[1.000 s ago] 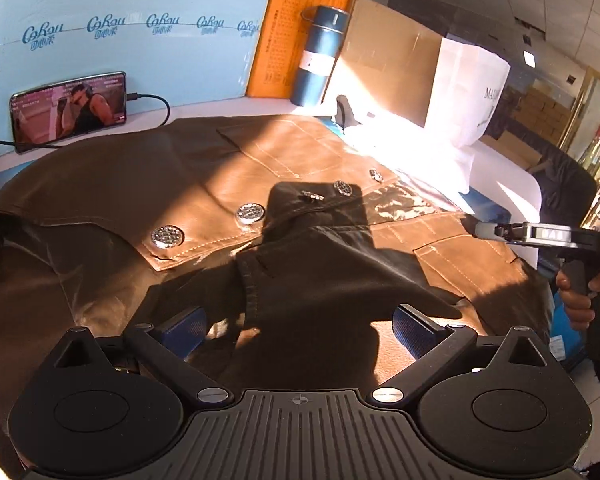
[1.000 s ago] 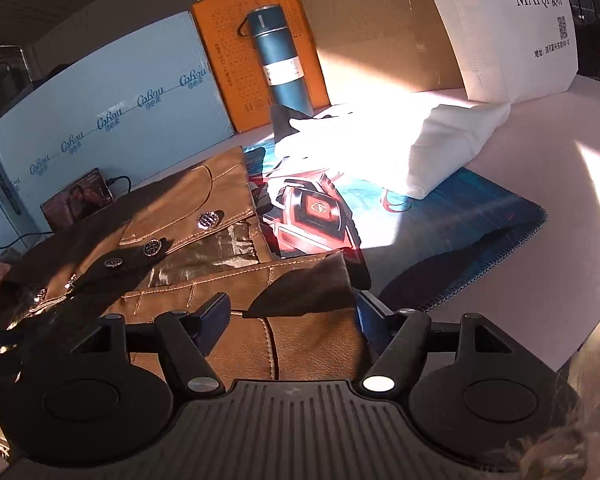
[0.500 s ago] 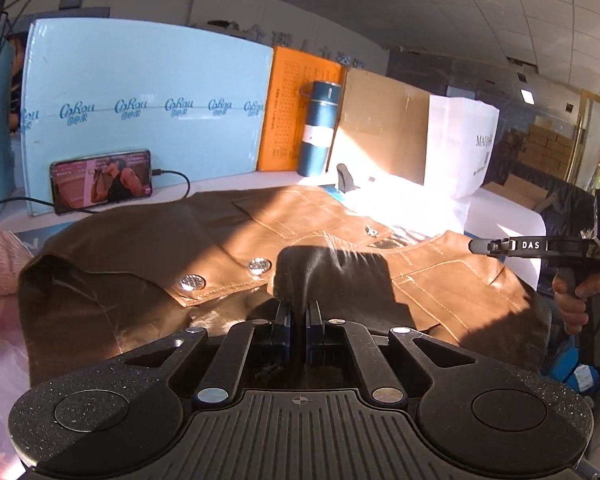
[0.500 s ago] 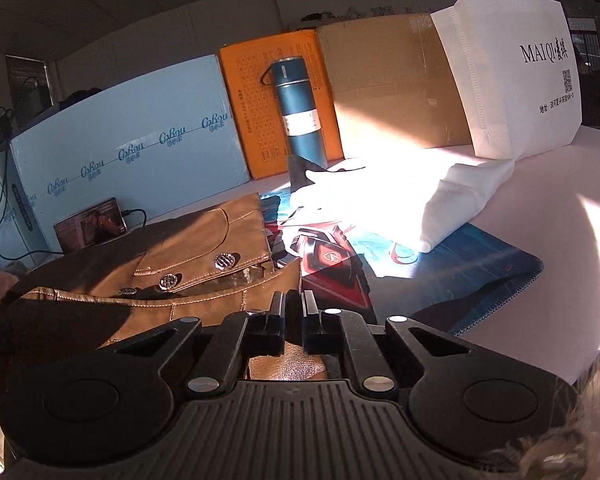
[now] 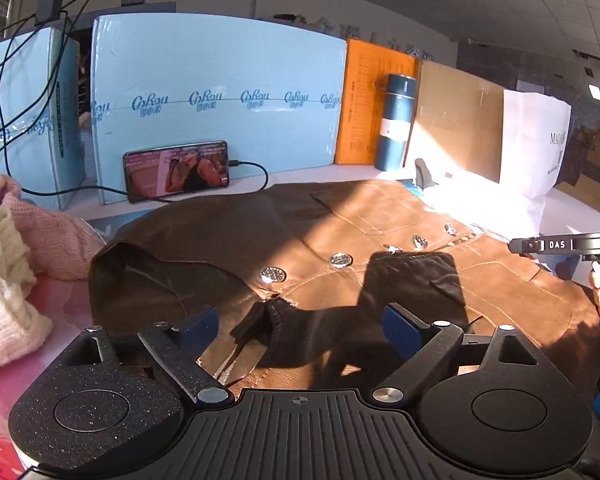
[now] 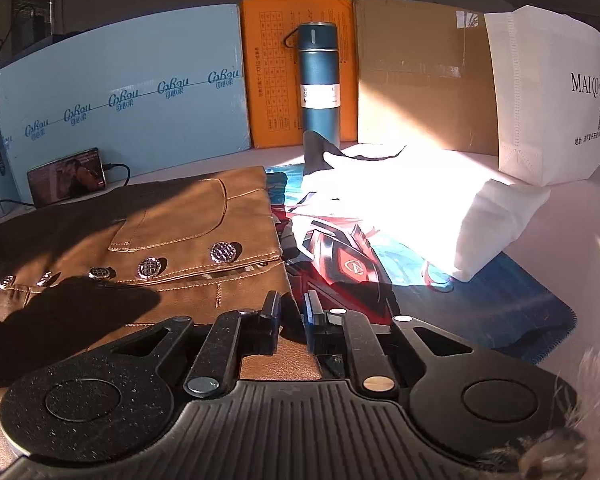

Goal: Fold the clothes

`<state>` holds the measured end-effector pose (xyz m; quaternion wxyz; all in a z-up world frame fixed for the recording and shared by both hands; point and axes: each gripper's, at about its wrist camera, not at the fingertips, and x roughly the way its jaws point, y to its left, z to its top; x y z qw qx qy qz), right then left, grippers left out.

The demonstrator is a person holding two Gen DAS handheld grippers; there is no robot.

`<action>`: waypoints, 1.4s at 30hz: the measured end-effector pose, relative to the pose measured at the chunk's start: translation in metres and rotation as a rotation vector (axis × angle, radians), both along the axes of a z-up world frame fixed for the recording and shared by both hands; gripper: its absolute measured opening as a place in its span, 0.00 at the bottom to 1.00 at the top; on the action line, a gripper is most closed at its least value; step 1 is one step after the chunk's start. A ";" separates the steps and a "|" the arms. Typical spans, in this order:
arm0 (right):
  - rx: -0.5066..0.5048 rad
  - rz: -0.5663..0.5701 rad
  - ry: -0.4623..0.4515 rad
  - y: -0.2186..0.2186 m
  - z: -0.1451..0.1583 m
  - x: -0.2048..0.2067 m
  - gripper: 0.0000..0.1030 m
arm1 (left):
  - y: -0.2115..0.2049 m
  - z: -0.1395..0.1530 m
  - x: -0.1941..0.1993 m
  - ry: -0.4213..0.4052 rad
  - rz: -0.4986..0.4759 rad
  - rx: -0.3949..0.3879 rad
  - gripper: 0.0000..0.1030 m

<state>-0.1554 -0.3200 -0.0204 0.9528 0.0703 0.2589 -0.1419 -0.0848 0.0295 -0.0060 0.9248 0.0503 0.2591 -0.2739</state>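
My left gripper (image 5: 300, 326) has just opened wide, empty, over the jacket (image 5: 380, 248), which sprawls from nine to three o'clock. My right gripper (image 6: 291, 314), its jaws just parting with nothing between them, sits at the jacket's right edge, nearer the hem.

- Your jacket (image 5: 380, 232) lies spread across the counter (image 6: 580, 216).
- Left of it sits a knitted pile (image 5: 24, 256).
- Behind it, a phone (image 5: 176, 170) leans on a board (image 5: 220, 100).
- Right of the phone, the bottle (image 6: 318, 84) stands.
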 end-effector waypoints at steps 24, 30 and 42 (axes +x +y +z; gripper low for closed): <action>-0.328 0.492 -0.190 0.080 -0.006 -0.165 0.97 | -0.012 -0.013 -0.057 -0.113 -0.134 -0.218 0.95; -0.394 0.519 -0.089 0.091 -0.026 -0.164 0.97 | -0.040 -0.026 -0.068 -0.111 -0.230 -0.118 0.95; -0.512 0.507 -0.064 0.102 -0.033 -0.146 0.97 | -0.043 -0.028 -0.102 -0.162 -0.566 -0.182 1.00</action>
